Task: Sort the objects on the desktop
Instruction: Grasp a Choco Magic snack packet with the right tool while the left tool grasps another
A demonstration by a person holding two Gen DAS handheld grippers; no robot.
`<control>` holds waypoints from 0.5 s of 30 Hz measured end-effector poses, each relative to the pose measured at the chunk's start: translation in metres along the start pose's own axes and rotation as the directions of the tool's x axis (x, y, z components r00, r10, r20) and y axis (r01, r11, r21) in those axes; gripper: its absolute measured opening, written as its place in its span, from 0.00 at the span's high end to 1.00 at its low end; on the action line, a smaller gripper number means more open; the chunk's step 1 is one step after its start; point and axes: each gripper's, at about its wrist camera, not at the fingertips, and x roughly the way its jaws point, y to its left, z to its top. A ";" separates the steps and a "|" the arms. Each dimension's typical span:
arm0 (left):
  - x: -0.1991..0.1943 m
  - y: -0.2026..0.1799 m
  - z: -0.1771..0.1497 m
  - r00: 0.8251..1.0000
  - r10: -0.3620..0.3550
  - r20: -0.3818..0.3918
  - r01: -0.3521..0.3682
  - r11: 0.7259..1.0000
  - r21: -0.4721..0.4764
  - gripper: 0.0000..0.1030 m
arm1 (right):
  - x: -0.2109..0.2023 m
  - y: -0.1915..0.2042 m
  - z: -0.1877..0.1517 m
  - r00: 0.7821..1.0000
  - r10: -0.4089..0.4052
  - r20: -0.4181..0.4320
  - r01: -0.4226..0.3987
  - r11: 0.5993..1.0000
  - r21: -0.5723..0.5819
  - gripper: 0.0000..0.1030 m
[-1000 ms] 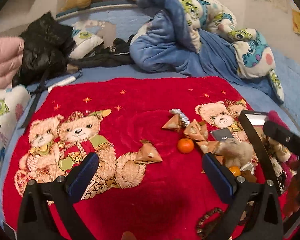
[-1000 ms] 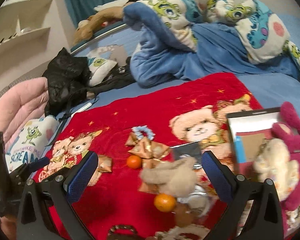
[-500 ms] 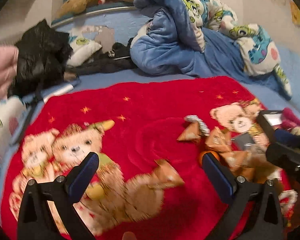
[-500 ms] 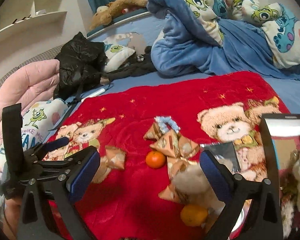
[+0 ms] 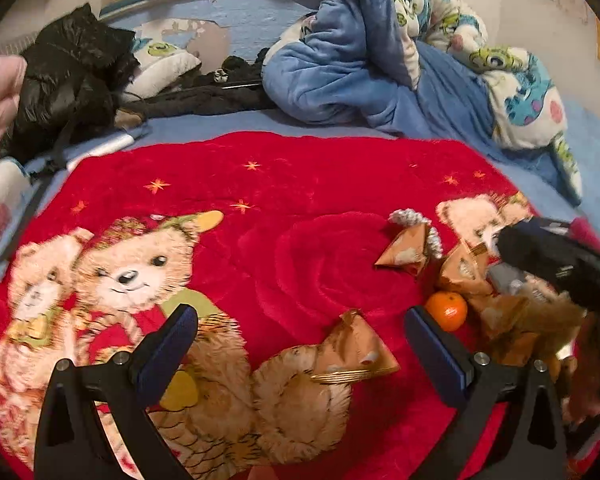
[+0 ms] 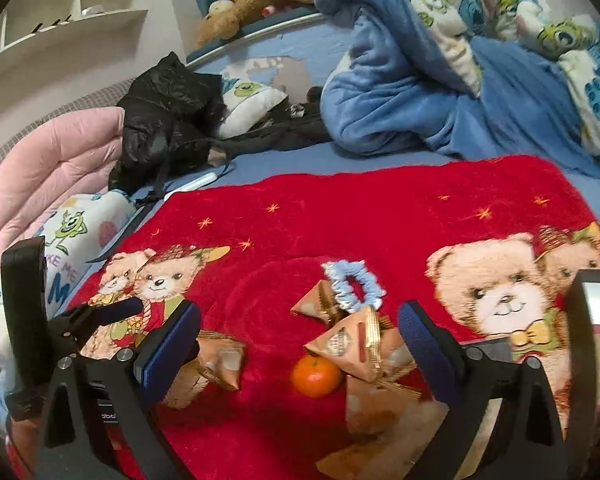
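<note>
With the right gripper [image 6: 298,354] closing, empty, over the round orange tangerine [image 6: 317,375], the overlapping tan triangular foil packet [image 6: 350,342] could be pinched, while the left gripper [image 5: 300,350] is held apart, empty.

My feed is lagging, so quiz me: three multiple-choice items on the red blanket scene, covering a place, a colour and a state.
1. Where does the hair tie lie?
A. on a snack packet
B. on the pink quilt
C. inside the mirror frame

2. What colour is the round fruit?
A. green
B. orange
C. purple

3. What is between the left gripper's jaws?
A. a clamped packet
B. a clamped fruit
C. nothing gripped

Answers: 1 A, it drapes over a brown packet. 2 B, plainly orange. 3 C, pads stand wide apart.
</note>
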 end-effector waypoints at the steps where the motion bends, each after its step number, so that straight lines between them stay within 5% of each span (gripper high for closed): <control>1: 0.004 0.002 -0.001 1.000 -0.028 -0.008 0.028 1.000 -0.014 0.00 | 0.005 0.000 -0.001 1.000 -0.006 -0.013 0.006 1.000 -0.006 0.09; 7: 0.017 0.005 -0.006 0.998 -0.058 -0.027 0.058 0.998 -0.025 0.00 | 0.021 -0.010 -0.004 0.997 0.005 -0.071 -0.005 1.000 0.011 0.10; 10: 0.026 0.004 -0.008 0.993 -0.107 -0.045 0.106 0.994 -0.042 0.00 | 0.028 -0.013 -0.004 0.994 0.045 -0.101 -0.043 0.999 0.025 0.22; 15: 0.047 -0.008 -0.011 0.989 -0.106 -0.106 0.106 0.994 -0.001 0.00 | 0.049 -0.007 -0.008 0.983 -0.047 -0.179 0.039 0.998 -0.047 0.30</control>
